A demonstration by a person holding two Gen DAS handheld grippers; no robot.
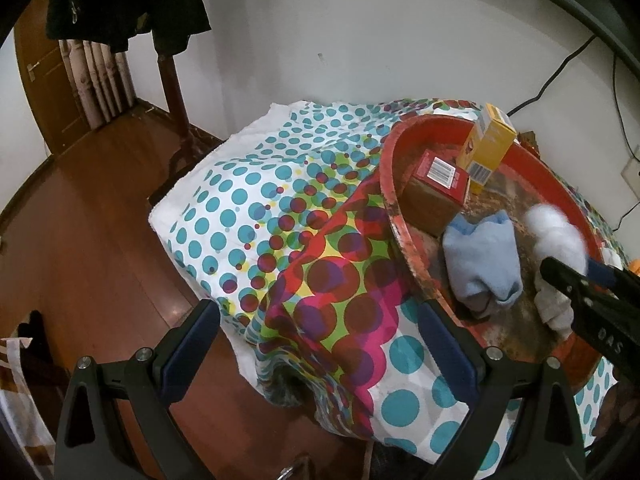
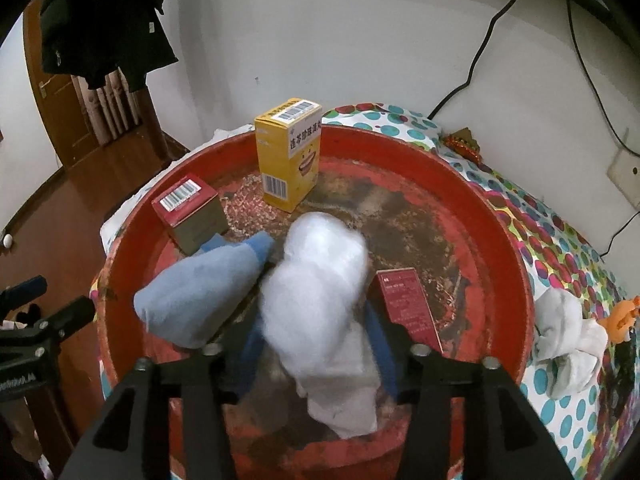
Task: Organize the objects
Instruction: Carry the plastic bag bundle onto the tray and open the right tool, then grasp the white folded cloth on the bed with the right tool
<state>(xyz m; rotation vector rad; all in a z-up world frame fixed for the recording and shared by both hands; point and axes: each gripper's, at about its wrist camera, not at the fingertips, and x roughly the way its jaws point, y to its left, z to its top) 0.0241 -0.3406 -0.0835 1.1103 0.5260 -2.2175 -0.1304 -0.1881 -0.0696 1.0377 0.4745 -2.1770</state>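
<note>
A worn red round tray (image 2: pixel 502 240) on a dotted cloth holds an upright yellow box (image 2: pixel 288 160), a red-topped box (image 2: pixel 188 208), a flat red box (image 2: pixel 408 300) and a light blue sock (image 2: pixel 200 292). A white sock (image 2: pixel 320 272), blurred, lies in the tray between the spread fingers of my right gripper (image 2: pixel 314 340), which stands open. In the left wrist view the tray (image 1: pixel 390 200), blue sock (image 1: pixel 480 256), white sock (image 1: pixel 556 232) and right gripper (image 1: pixel 572 268) show at the right. My left gripper (image 1: pixel 320 344) hangs open and holds nothing, above the cloth left of the tray.
Another white sock (image 2: pixel 568 336) and an orange toy (image 2: pixel 624 312) lie on the cloth (image 1: pixel 248 200) right of the tray. Wooden floor (image 1: pixel 88 240) drops away at the left. A dark jacket (image 2: pixel 104 20) hangs over a chair. Cables (image 2: pixel 480 44) and a socket (image 2: pixel 626 176) are on the wall.
</note>
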